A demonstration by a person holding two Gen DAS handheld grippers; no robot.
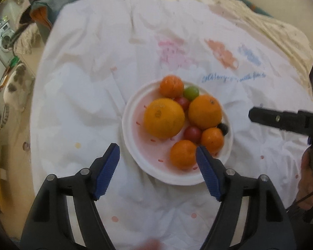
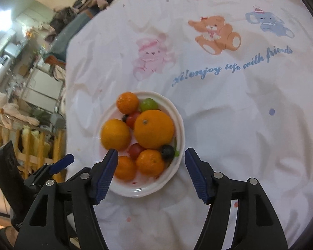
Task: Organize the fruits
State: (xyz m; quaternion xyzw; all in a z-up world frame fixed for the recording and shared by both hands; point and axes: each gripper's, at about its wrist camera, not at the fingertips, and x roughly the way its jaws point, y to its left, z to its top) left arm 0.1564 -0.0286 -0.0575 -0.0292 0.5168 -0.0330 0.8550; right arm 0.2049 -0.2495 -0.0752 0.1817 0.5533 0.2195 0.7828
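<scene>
Left wrist view: the left gripper (image 1: 157, 156) is released and empty, the plate (image 1: 135, 162) of fruit just ahead; the right gripper (image 2: 150, 158), also released, seems equally near.

One plate (image 1: 135, 162); two large oranges (image 1: 164, 117); three small oranges (image 1: 171, 85); two red tomatoes (image 1: 192, 133); one green fruit (image 1: 191, 92).

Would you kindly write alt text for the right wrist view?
A white plate of oranges, tomatoes and grapes sits on a white cartoon-print cloth. The open, empty right gripper hovers over its near edge.
</scene>
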